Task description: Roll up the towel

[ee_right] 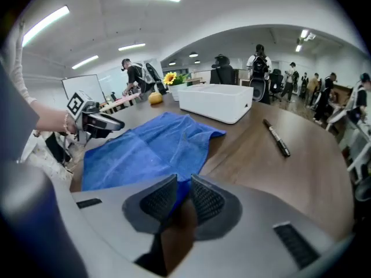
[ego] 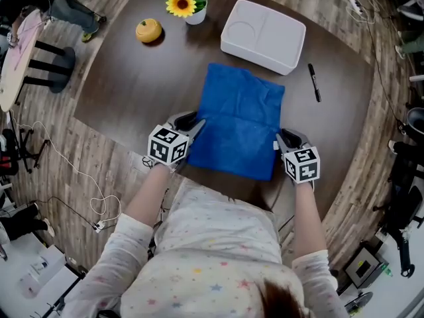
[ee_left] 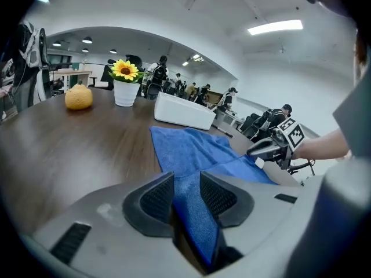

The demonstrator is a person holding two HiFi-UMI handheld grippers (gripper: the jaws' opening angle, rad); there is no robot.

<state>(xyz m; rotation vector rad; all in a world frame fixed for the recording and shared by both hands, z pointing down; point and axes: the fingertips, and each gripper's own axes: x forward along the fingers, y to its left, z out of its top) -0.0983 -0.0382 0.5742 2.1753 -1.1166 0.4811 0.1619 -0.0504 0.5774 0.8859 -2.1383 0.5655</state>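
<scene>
Now left hand-held gripper (ego: 197, 126) and right hand-held gripper (ego: 279, 140) pinch towel (ego: 242, 119)

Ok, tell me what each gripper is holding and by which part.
Both hold the blue cloth towel. The left gripper pinches its left edge and the right gripper its right edge, both toward the near end.

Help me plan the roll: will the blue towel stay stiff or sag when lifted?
Probably floppy: the towel lies wrinkled and drapes limply in the left gripper. Likely light, being thin cloth; its nap should resist slipping.
</scene>
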